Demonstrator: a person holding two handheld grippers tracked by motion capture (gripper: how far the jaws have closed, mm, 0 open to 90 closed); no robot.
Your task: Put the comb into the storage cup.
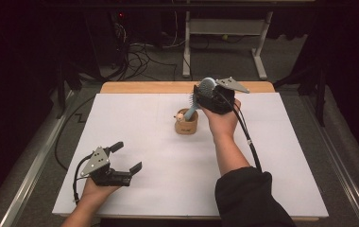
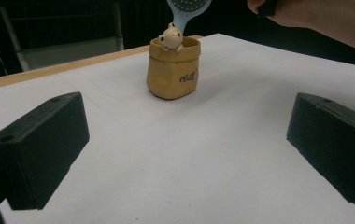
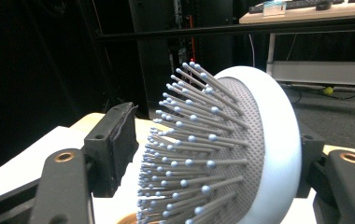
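High view: hairbrush [image 1: 197,100] in pouch [image 1: 186,124].

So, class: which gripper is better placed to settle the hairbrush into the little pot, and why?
Right. The right gripper already grips the hairbrush by its head, handle down in the pot. The left gripper sits open, apart, near the table edge.
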